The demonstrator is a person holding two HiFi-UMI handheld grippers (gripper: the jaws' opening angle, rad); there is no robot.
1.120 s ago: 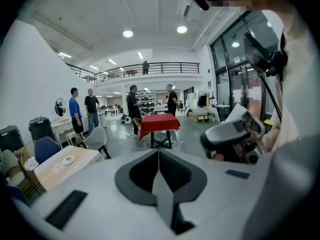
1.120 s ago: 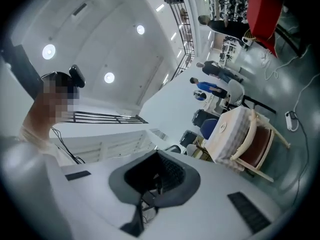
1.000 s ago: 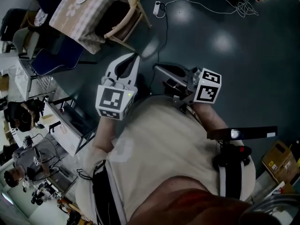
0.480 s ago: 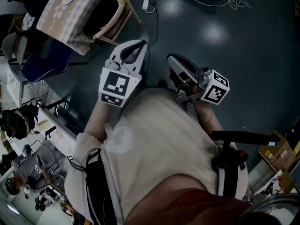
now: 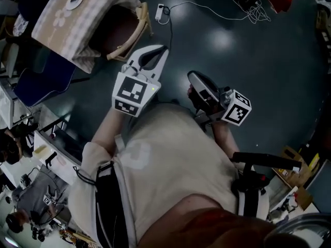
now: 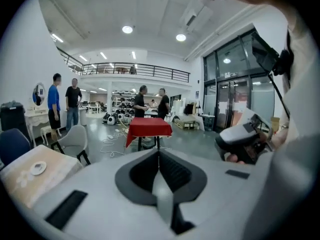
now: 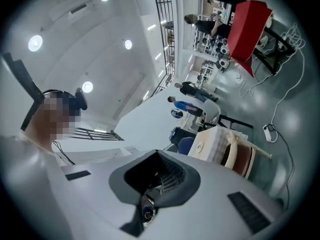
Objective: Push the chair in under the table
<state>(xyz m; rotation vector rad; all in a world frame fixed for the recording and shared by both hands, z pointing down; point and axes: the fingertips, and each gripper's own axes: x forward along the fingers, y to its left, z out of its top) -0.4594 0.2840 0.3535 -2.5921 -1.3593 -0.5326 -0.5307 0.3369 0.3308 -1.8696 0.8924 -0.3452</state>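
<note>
A table point(image 5: 62, 22) with a checked beige cloth stands at the upper left of the head view, a white disc point(image 5: 74, 0) on top. A wooden-framed chair point(image 5: 126, 32) with a brown seat sits partly under it, its back toward me. My left gripper point(image 5: 163, 49) is shut and empty, its tip over the floor just right of the chair and apart from it. My right gripper point(image 5: 192, 77) is shut and empty too, further right and nearer my body. The right gripper view shows the chair point(image 7: 241, 159) and the table point(image 7: 214, 141) beyond the shut jaws.
A power strip point(image 5: 159, 12) with a white cable lies on the dark floor behind the chair. A red-clothed table point(image 6: 149, 128) stands further off, with a grey chair point(image 6: 75, 140) and several people beyond. A blue chair point(image 5: 41, 76) and desks line the left; cardboard boxes point(image 5: 295, 164) sit at the lower right.
Both grippers have moved forward, away from my body and toward the chair, staying shut. The table and chair have shifted a little in the head view.
</note>
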